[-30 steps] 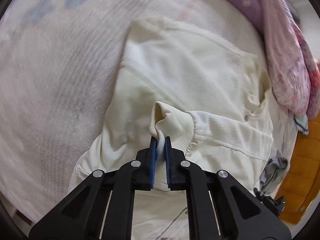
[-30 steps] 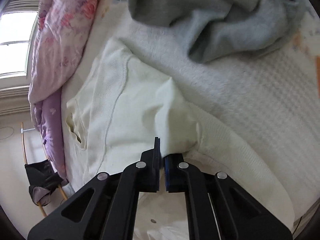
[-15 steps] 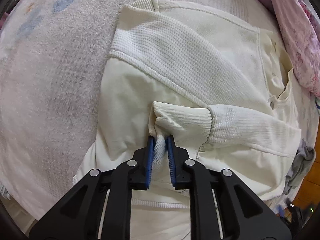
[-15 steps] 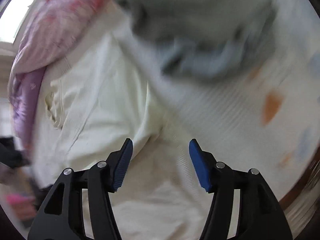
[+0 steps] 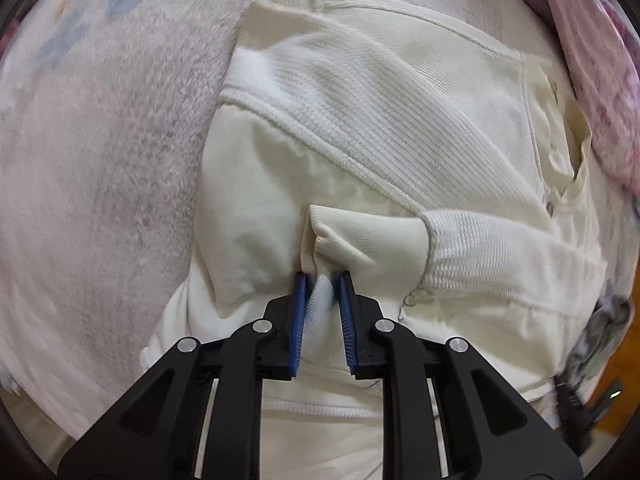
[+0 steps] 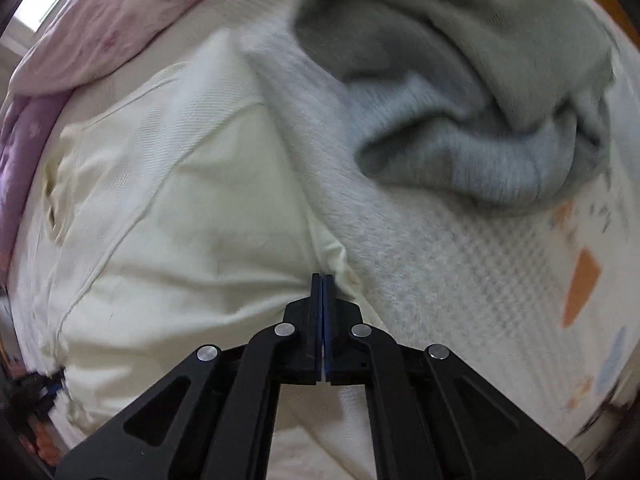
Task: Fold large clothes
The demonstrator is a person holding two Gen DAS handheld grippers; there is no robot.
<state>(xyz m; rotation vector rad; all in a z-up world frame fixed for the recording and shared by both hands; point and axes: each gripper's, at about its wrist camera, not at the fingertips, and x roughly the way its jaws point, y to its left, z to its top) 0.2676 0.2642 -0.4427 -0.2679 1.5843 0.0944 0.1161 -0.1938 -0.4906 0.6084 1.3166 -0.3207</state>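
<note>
A cream long-sleeved top (image 5: 400,128) lies flat on the bed, one sleeve folded across its body. In the left wrist view my left gripper (image 5: 322,292) points straight down. The sleeve's ribbed cuff (image 5: 360,240) is bunched between its blue pads (image 5: 299,312), and its jaws are opening. In the right wrist view the same top (image 6: 192,232) fills the left half. My right gripper (image 6: 322,280) is shut at the top's right edge, where creases in the cloth run into its closed tips.
A white fleecy bed cover (image 5: 100,168) lies under the top. A pink floral quilt (image 6: 120,20) is bunched along the far side, seen also as the quilt (image 5: 600,80). A heap of grey clothes (image 6: 460,100) lies on the cover right of the top. A wooden floor (image 5: 624,360) shows past the bed's edge.
My left gripper sank with the cuff onto the top's body and its pads spread slightly. My right gripper opened wide, shifted along the top's edge, and closed again.
</note>
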